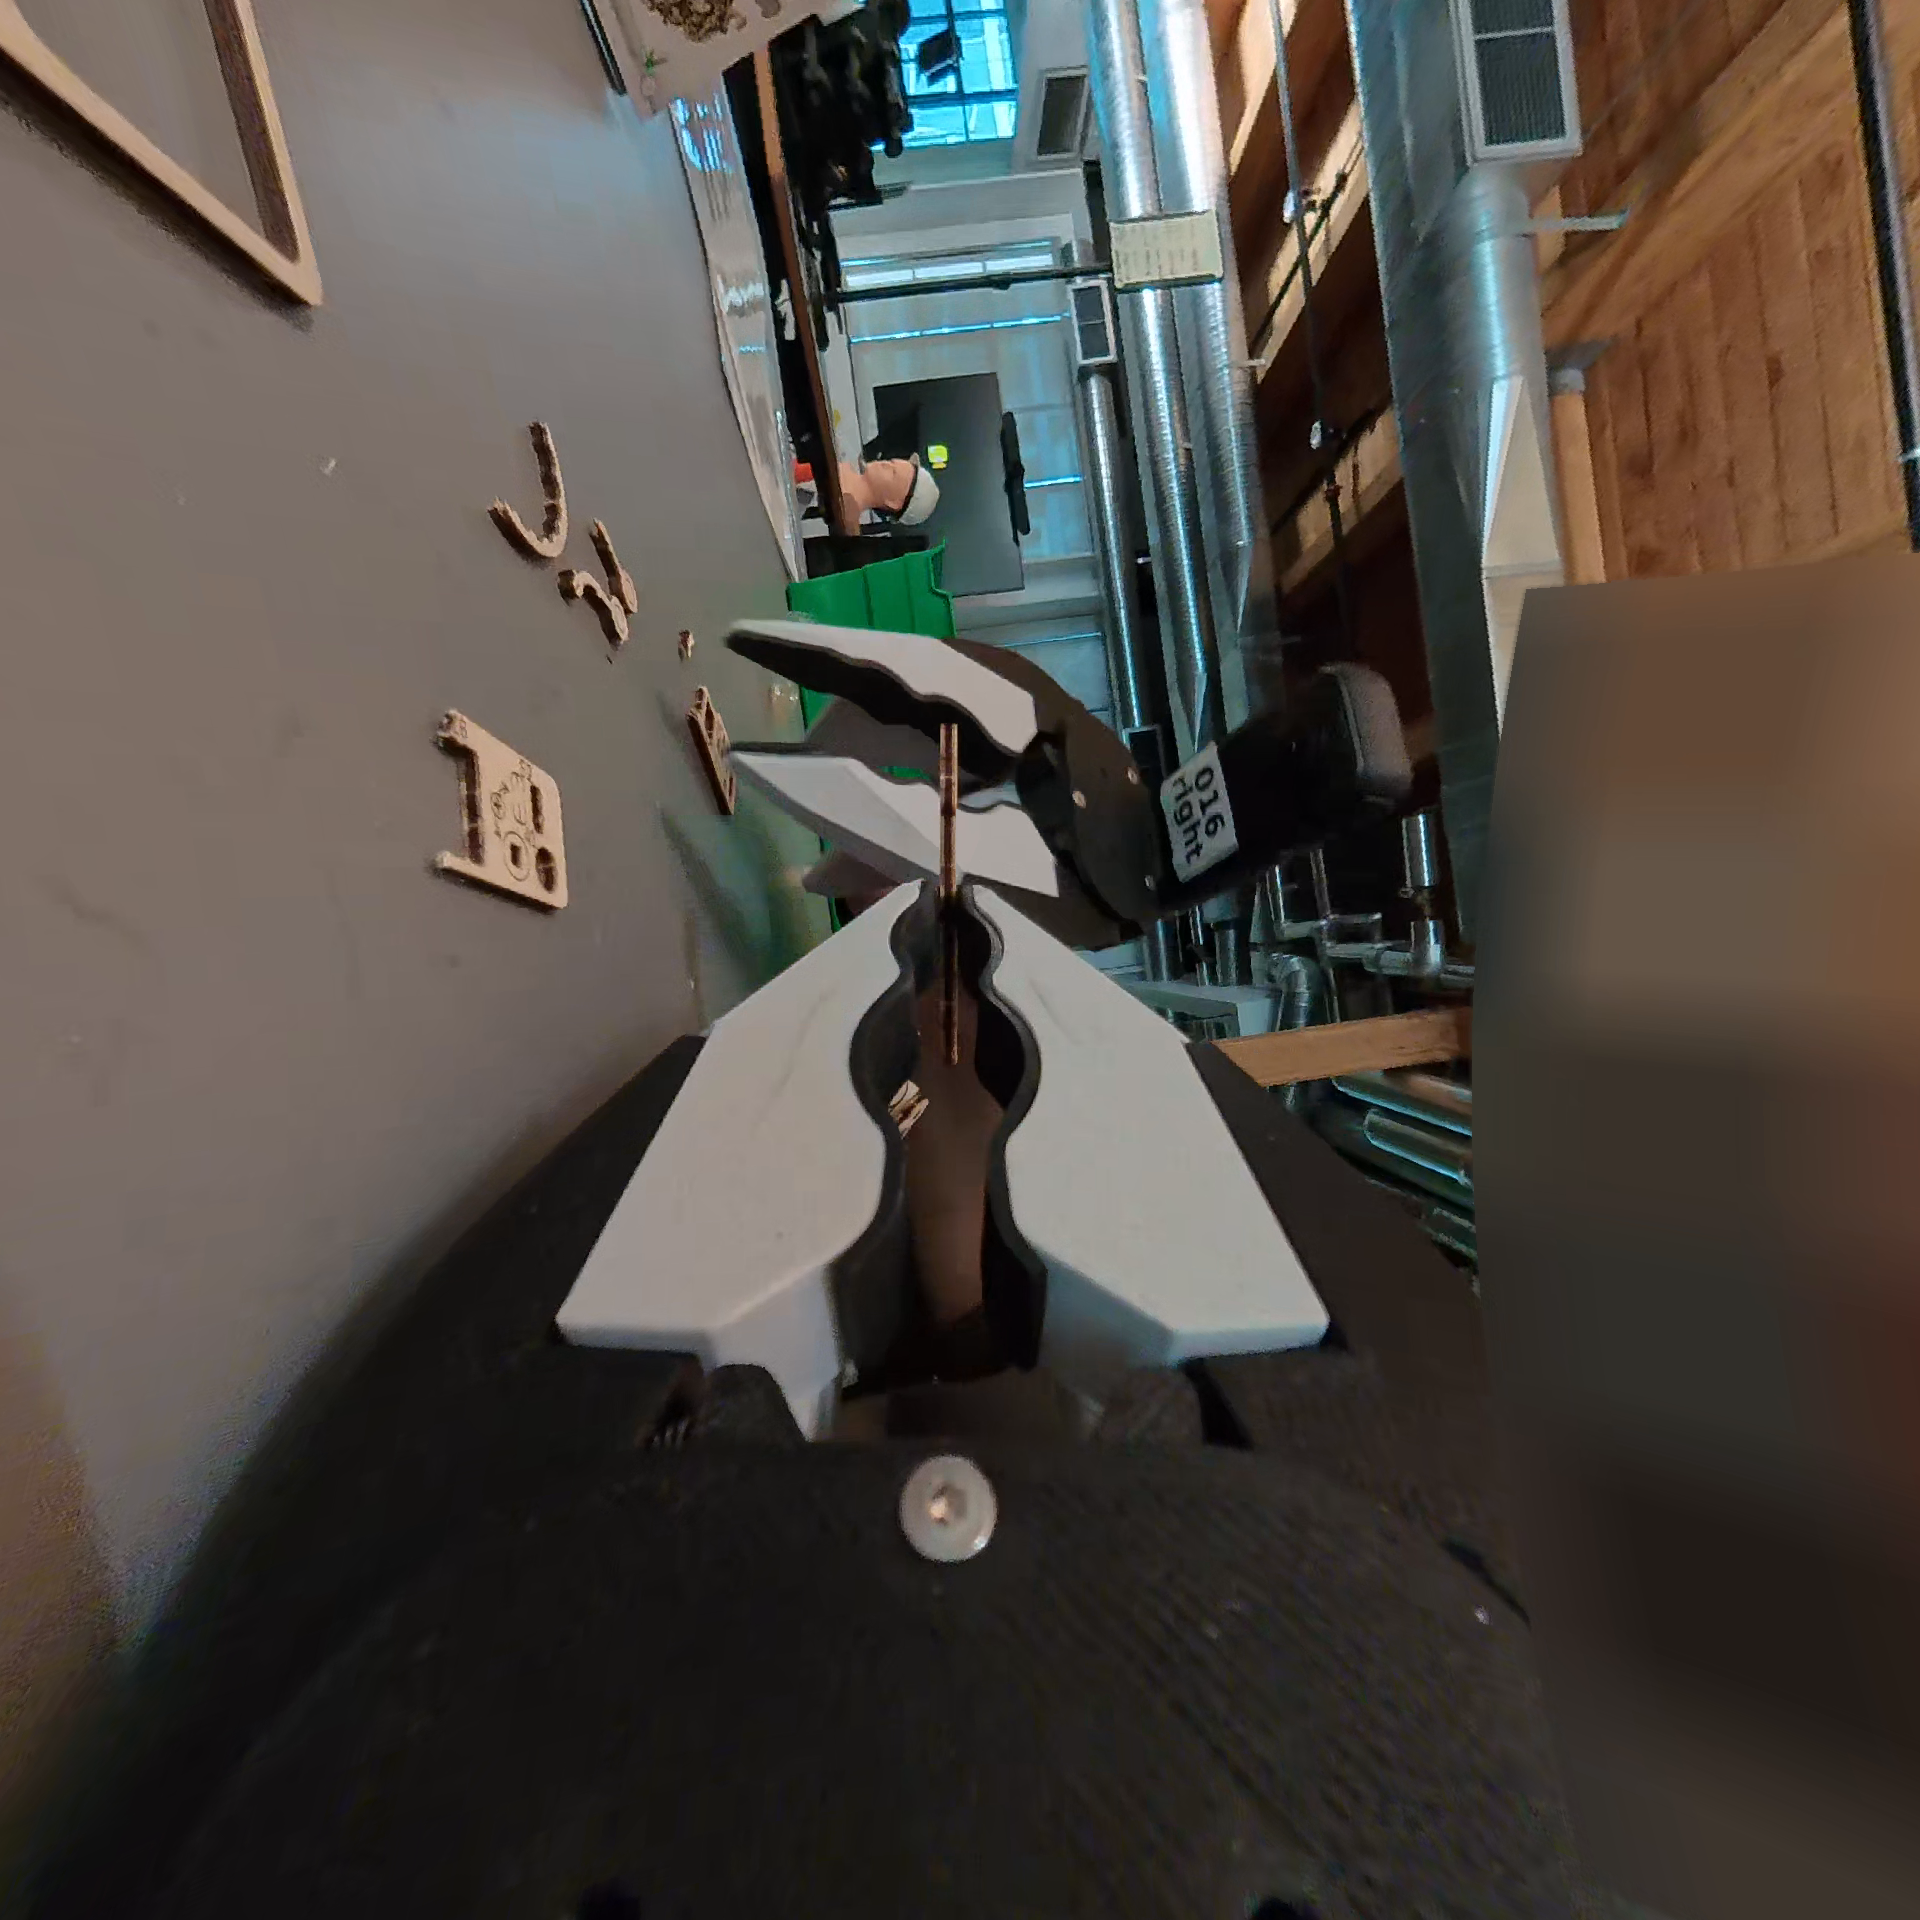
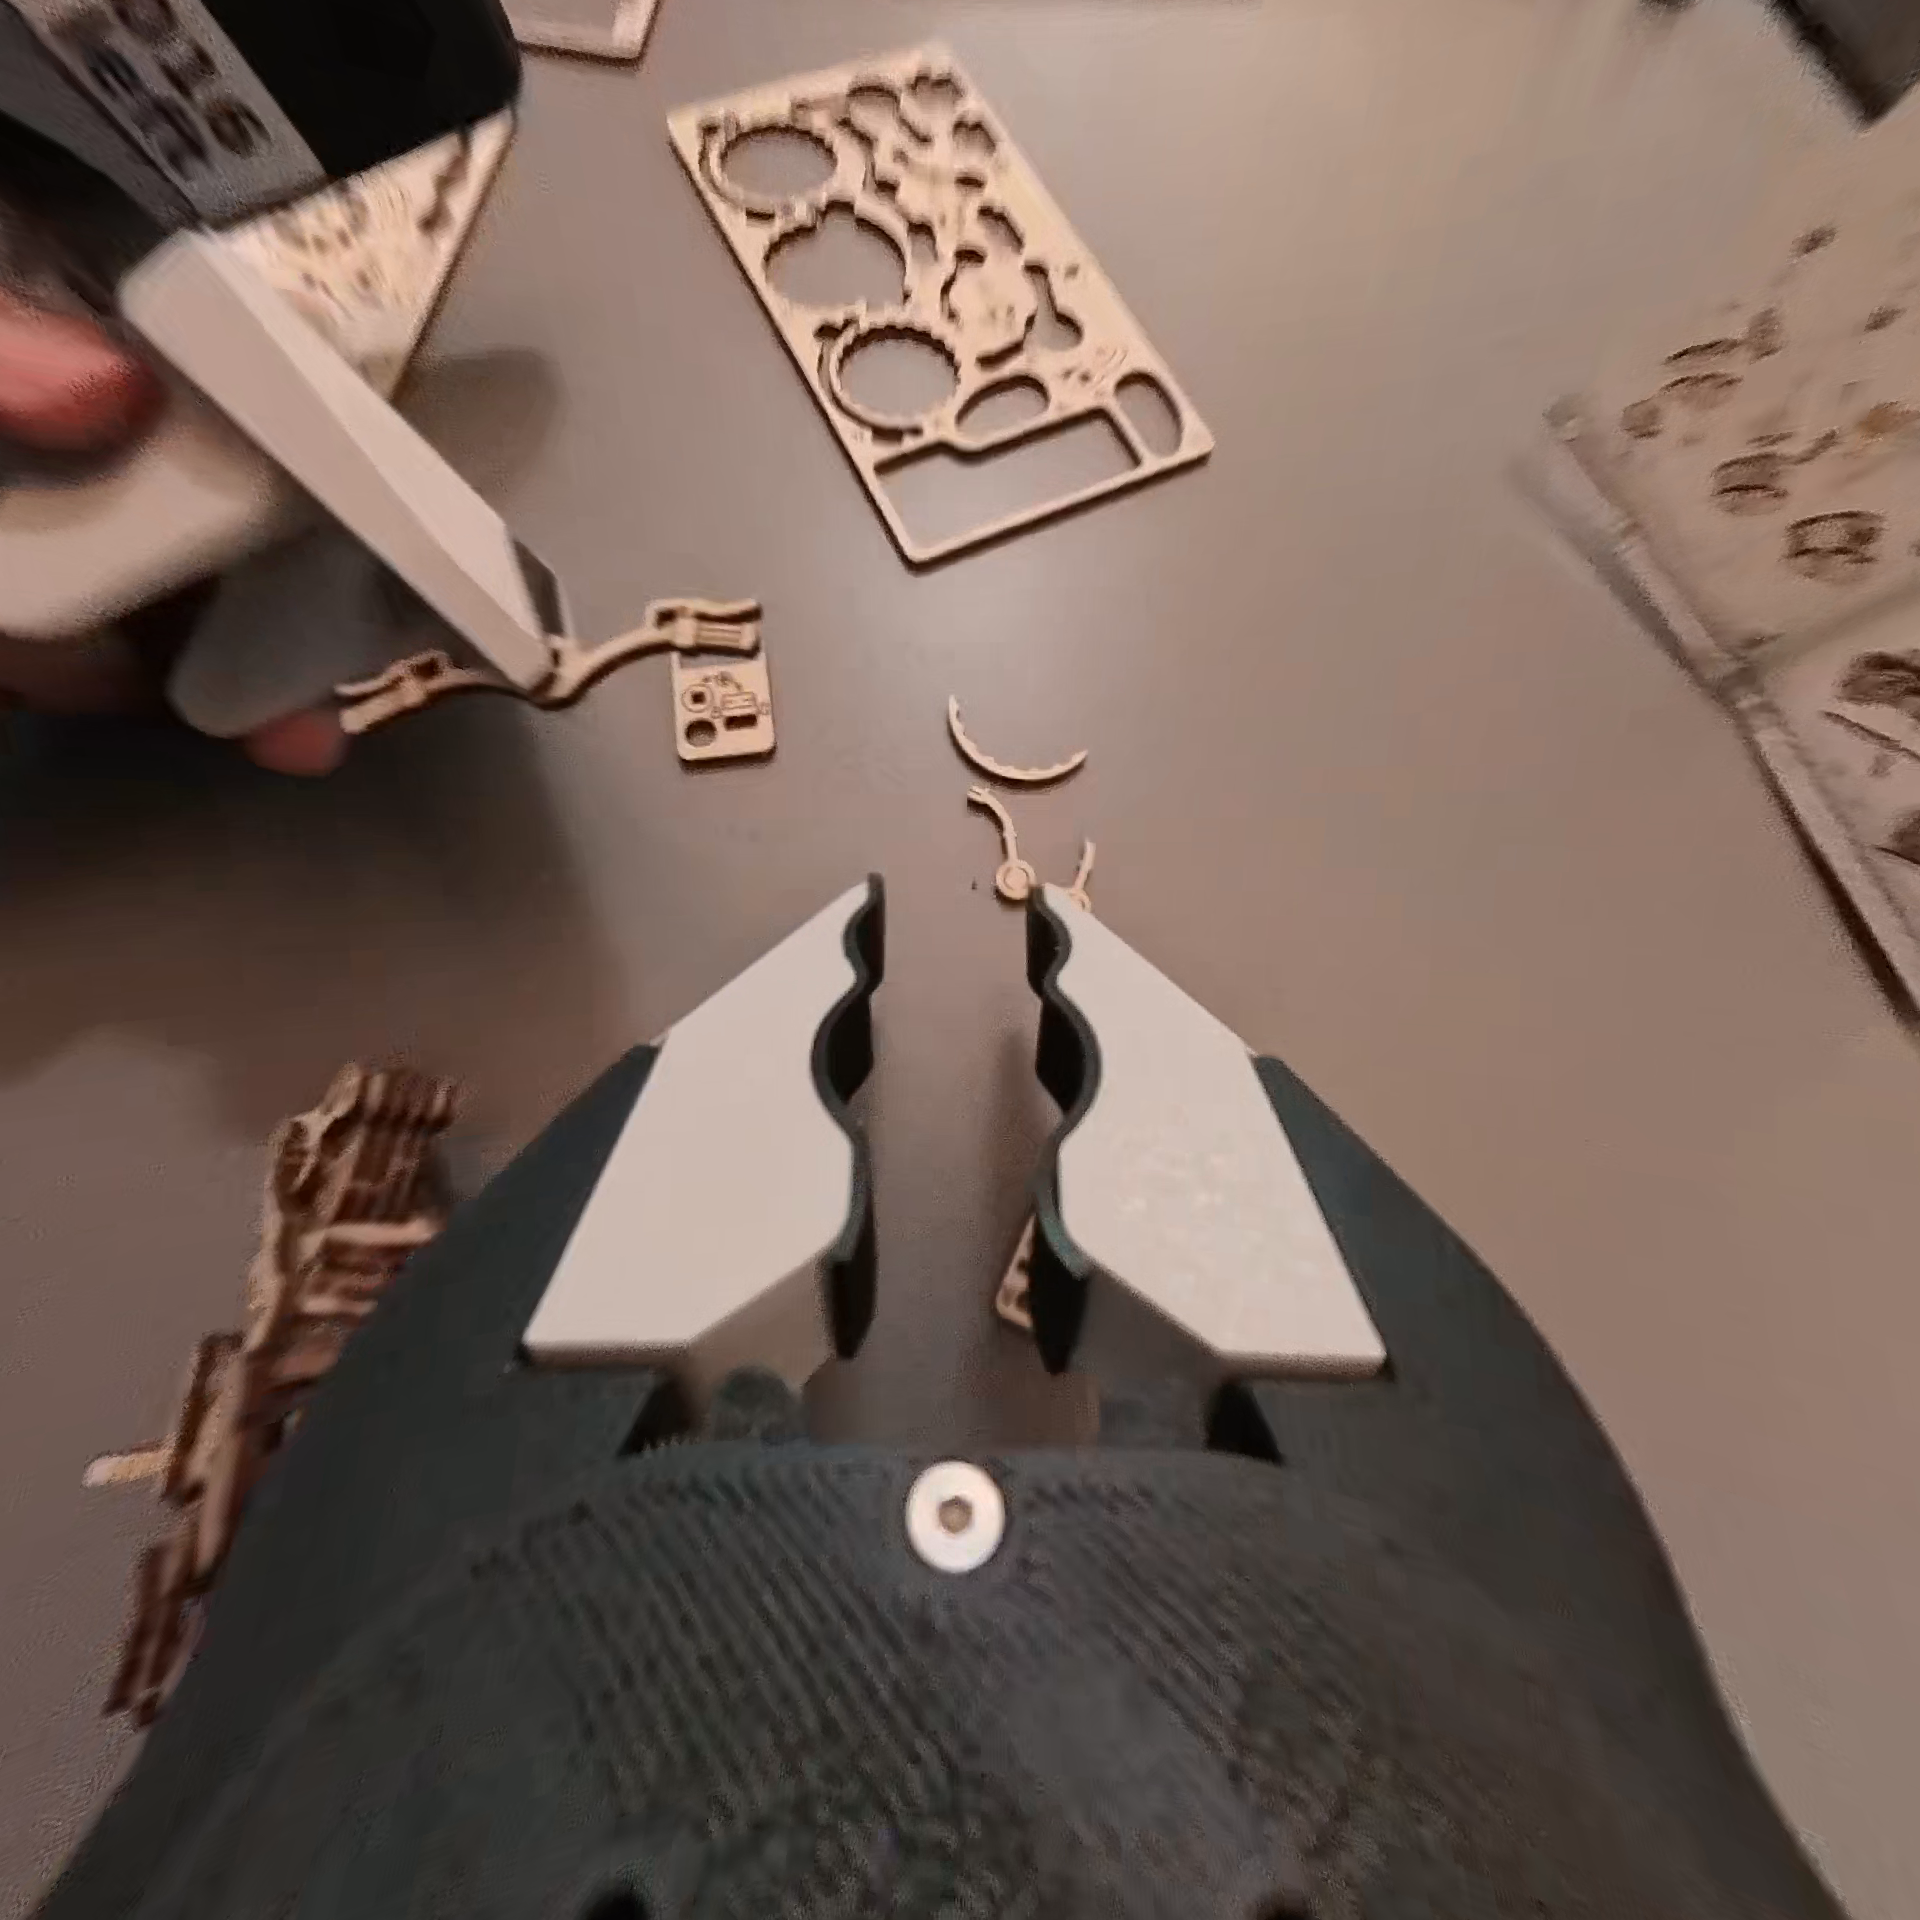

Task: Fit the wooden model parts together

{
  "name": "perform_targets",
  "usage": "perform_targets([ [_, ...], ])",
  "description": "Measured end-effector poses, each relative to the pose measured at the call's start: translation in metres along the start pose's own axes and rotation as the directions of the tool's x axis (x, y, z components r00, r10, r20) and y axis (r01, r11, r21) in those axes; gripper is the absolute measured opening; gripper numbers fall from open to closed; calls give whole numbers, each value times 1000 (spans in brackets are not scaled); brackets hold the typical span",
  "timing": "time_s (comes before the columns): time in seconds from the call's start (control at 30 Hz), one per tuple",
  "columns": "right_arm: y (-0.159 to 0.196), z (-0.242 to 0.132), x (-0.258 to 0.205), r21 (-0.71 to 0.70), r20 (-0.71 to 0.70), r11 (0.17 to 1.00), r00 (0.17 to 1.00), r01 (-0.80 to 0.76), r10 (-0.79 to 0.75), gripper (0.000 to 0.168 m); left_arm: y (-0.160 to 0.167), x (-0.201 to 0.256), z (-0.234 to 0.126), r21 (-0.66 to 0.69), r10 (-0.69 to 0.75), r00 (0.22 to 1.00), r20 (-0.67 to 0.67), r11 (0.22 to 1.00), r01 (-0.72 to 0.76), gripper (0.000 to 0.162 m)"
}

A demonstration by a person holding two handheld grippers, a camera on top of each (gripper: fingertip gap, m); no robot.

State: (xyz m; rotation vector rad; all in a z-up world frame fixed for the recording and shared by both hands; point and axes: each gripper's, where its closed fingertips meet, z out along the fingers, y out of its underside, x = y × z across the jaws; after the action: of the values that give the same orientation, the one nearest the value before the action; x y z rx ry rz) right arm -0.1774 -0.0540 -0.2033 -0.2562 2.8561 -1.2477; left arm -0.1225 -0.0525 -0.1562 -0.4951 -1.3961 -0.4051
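- Between the left tool's (image 1: 943, 914) pressed-together tips, a thin wooden part (image 1: 948, 883) is being pinched, seen edge-on and sticking out past them.
- From the right wrist view, that part (image 2: 582, 665) is showing as a curved strip with notched ends, held above the grey surface (image 2: 1351, 623).
- The right tool (image 2: 956, 904) is hanging spread and empty over the surface.
- A small plate (image 2: 725, 717), an arc (image 2: 1013, 753) and tiny hooked bits (image 2: 1013, 862) are lying near its tips.
- A punched-out sheet (image 2: 935, 301) is lying farther off; a blurred wooden assembly (image 2: 301, 1278) is sitting at the left.
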Motion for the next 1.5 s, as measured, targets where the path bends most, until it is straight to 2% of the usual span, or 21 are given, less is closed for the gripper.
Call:
perform_targets([
  [0.03, 2, 8, 1, -32, 12, 999, 1000, 7, -6, 27, -1, 0, -1, 1, -1, 1000, 1, 1000, 1, 0],
  [0.13, 7, 22, 4, -86, 25, 996, 1000, -1, 3, 26, -3, -2, -2, 5, -19, 1000, -4, 1000, 19, 0],
  [0.23, 6, 23, 4, -77, 45, 997, 998, -30, 33, 9, -1, -4, 0, -13, 3, 1000, 12, 1000, -3, 0],
  [0.33, 8, 21, 5, -72, 44, 997, 999, -29, 32, 8, 0, -7, 1, -22, 16, 1000, 26, 1000, -16, 0],
  [0.43, 2, 15, 6, -28, 27, 999, 999, 27, -26, 8, 2, -8, 2, -31, 21, 999, 33, 999, -20, 0],
  [0.53, -14, -2, 4, 73, -14, 983, 986, 167, -166, 8, 3, -9, 2, -42, 27, 999, 34, 999, -26, 0],
  [0.63, -29, -27, -6, 173, -104, 877, 894, 448, -436, 8, 4, -10, 3, -54, 37, 998, 44, 998, -34, 0],
  [0.7, -38, -40, -9, 179, -224, 737, 757, 651, -614, 7, 6, -12, 4, -65, 42, 998, 52, 997, -38, 0],
  [0.77, -40, -45, -14, 132, -279, 592, 603, 795, -747, 7, 6, -12, 4, -65, 40, 998, 54, 997, -36, 0],
  [0.83, -41, -45, -20, 101, -298, 500, 506, 860, -810, 7, 6, -12, 4, -66, 36, 998, 52, 997, -33, 0],
  [0.93, -41, -39, -30, 83, -290, 431, 435, 899, -852, 7, 8, -12, 5, -79, 37, 998, 53, 996, -33, 0],
  [1.1, -36, -36, -34, -1, -266, 347, 335, 938, -904, 7, 8, -12, 4, -80, 29, 999, 47, 997, -25, 0],
  [1.5, -32, -36, -34, -28, -250, 326, 309, 945, -917, 7, 8, -11, 4, -81, 25, 999, 40, 997, -21, 0],
])
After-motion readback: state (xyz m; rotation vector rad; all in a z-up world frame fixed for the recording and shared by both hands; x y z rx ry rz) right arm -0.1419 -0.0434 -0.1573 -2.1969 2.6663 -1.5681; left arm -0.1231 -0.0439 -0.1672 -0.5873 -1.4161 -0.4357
